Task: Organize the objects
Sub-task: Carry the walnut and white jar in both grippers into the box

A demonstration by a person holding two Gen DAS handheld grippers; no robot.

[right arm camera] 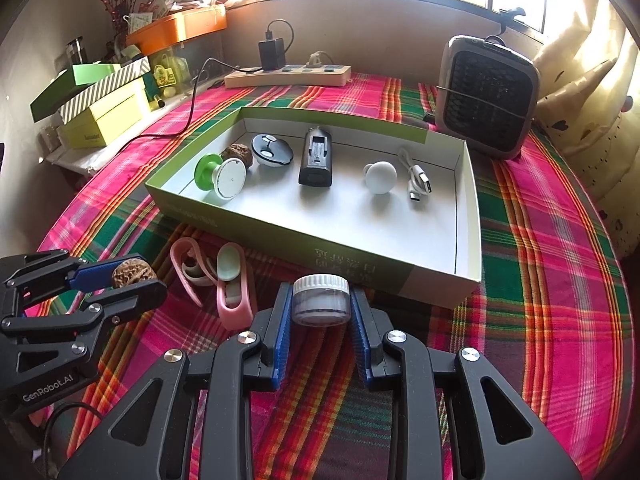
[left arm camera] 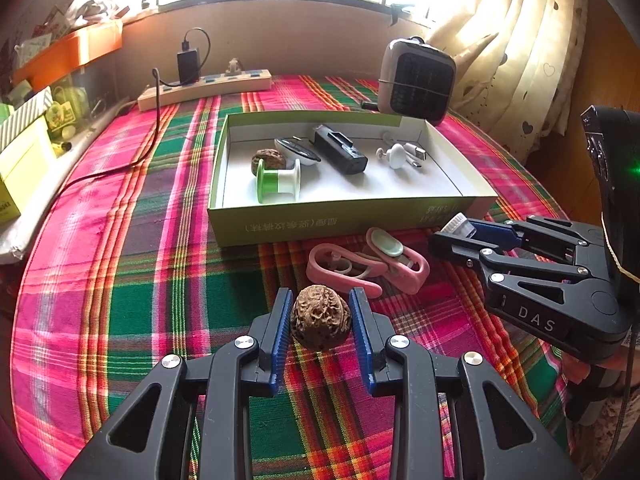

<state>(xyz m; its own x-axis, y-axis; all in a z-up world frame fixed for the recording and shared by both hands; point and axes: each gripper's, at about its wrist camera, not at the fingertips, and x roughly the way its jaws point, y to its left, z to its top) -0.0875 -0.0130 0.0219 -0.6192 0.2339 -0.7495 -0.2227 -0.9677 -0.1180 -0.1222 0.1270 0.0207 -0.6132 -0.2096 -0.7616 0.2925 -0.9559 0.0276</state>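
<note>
Left gripper [left arm camera: 320, 322], lower centre of its own view: jaws clenched on a wrinkled brown walnut [left arm camera: 320, 322], held just in front of the pink plastic clips [left arm camera: 360, 266] lying on the plaid-cloth tabletop [left arm camera: 120, 280]. Right gripper [right arm camera: 320, 306], lower centre of its view: jaws grasping a small clear jar with a ribbed white lid [right arm camera: 320, 300]; the jar's contents were too hazy to identify. The right gripper's body read "DAS" in the left view; the left gripper's body read "GenRobot.AI" in the right view. The shallow green-and-white cardboard box [left arm camera: 280, 222] at mid-frame carried printed characters on its near wall, inverted and not legible. Inside lay a second walnut [right arm camera: 239, 153], partly hidden behind a green-and-white spool [right arm camera: 220, 176], a black rectangular device [right arm camera: 316, 158] and a white USB cable [right arm camera: 418, 180]. The window strip along the top was overexposed.
</note>
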